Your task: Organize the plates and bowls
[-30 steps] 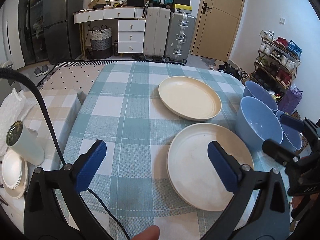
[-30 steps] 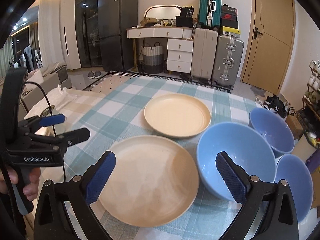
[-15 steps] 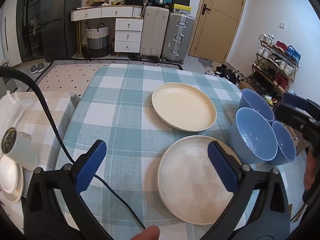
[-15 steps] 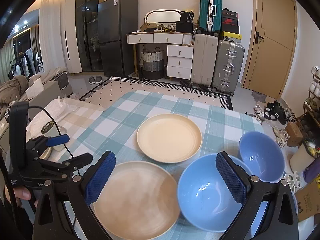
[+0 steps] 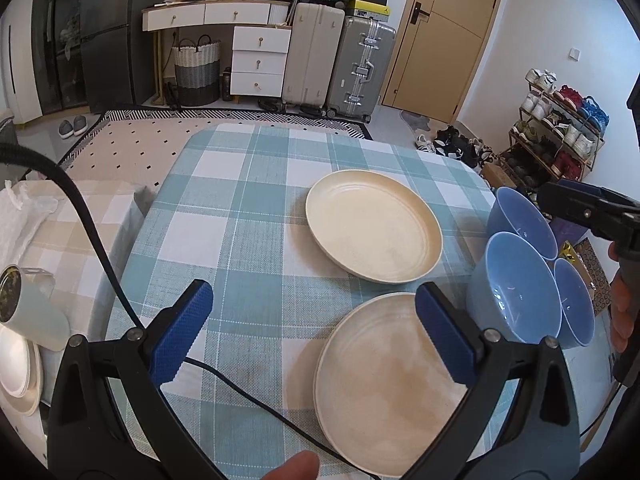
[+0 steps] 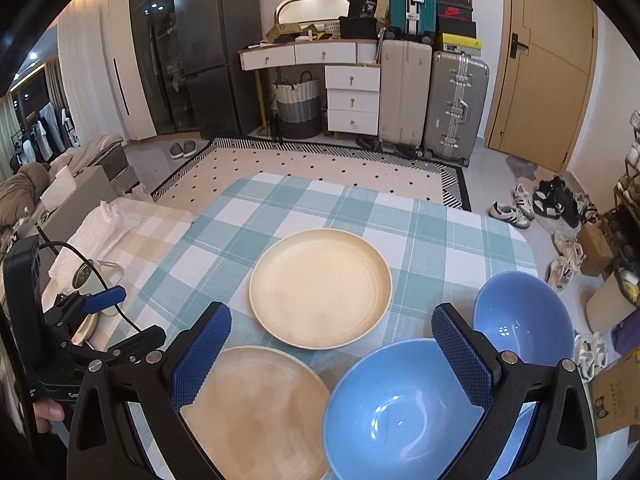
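Two cream plates lie on the checked tablecloth: a far plate [image 5: 374, 232] [image 6: 320, 288] and a near plate [image 5: 394, 384] [image 6: 256, 412]. Three blue bowls stand at the table's right edge: a large bowl [image 5: 516, 284] [image 6: 396, 412], a far bowl [image 5: 520, 220] [image 6: 524, 320] and a small bowl [image 5: 576, 304]. My left gripper [image 5: 314, 332] hangs open above the near left part of the table, nothing between its pads. My right gripper [image 6: 332, 356] is open too, held over the near plate and the large bowl.
A lower side table at the left holds a white mug [image 5: 28, 312] and stacked small dishes [image 5: 16, 364]. A black cable [image 5: 240, 392] trails over the cloth. Suitcases [image 5: 340, 64], a drawer unit and a shoe rack [image 5: 560, 128] line the room beyond.
Both grippers have drawn back and upward from the table, so plates and bowls look smaller and lower in view. No dish has moved. Both jaws stay open.
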`<state>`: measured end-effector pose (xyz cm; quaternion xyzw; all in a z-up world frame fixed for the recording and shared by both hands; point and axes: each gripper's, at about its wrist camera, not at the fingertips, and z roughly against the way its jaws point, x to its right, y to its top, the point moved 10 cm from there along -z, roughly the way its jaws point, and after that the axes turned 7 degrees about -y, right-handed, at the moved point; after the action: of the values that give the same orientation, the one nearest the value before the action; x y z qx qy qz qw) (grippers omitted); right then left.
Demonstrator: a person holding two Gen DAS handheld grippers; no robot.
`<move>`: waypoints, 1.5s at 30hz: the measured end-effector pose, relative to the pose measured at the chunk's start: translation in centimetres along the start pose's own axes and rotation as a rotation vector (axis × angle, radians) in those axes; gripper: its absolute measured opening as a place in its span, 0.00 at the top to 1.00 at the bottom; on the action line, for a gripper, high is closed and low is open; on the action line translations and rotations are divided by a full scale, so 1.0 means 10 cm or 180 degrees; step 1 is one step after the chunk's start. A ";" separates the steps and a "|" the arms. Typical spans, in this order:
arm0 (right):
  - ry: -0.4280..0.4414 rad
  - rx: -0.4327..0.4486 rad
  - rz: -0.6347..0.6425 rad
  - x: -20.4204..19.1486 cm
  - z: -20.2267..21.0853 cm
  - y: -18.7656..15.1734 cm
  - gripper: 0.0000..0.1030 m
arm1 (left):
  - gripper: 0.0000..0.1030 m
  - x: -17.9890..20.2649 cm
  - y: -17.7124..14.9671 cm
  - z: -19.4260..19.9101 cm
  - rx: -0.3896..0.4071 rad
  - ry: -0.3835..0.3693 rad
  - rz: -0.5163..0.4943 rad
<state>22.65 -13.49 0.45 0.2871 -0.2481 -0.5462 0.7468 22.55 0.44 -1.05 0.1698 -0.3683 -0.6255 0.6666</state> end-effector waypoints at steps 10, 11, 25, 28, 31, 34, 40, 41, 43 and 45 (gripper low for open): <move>-0.0015 -0.0330 -0.0040 0.07 -0.59 -0.04 0.01 | 0.02 -0.14 0.07 -0.42 -0.0162 0.0063 0.0081; -0.0020 -0.0361 -0.0041 0.08 -0.65 -0.04 0.01 | 0.02 -0.16 0.08 -0.47 -0.0174 0.0061 0.0096; -0.0168 -0.0824 -0.0062 0.22 -1.37 -0.15 0.01 | 0.02 -0.26 0.06 -0.98 -0.0438 0.0042 0.0174; -0.0156 -0.0904 -0.0052 0.23 -1.47 -0.18 0.01 | 0.02 -0.29 0.06 -1.06 -0.0475 0.0039 0.0225; -0.0183 -0.0957 -0.0034 0.25 -1.55 -0.19 0.01 | 0.02 -0.31 0.07 -1.14 -0.0512 0.0043 0.0282; -0.0197 -0.1028 -0.0023 0.29 -1.66 -0.20 0.01 | 0.02 -0.32 0.09 -1.22 -0.0546 0.0055 0.0282; -0.0235 -0.1144 -0.0009 0.38 -1.88 -0.21 0.01 | 0.02 -0.36 0.09 -1.40 -0.0630 0.0102 0.0358; -0.0237 -0.1167 -0.0013 0.40 -1.92 -0.21 0.02 | 0.02 -0.36 0.09 -1.43 -0.0645 0.0099 0.0365; -0.0251 -0.1220 -0.0035 0.43 -1.99 -0.23 0.05 | 0.02 -0.36 0.08 -1.48 -0.0668 0.0102 0.0368; -0.0231 -0.1264 -0.0052 0.46 -2.07 -0.26 0.09 | 0.03 -0.36 0.08 -1.54 -0.0684 0.0097 0.0364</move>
<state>36.37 -15.25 -15.80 0.1162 -0.1599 -0.6005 0.7748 34.12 0.43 -11.85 0.0857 -0.2980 -0.6197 0.7210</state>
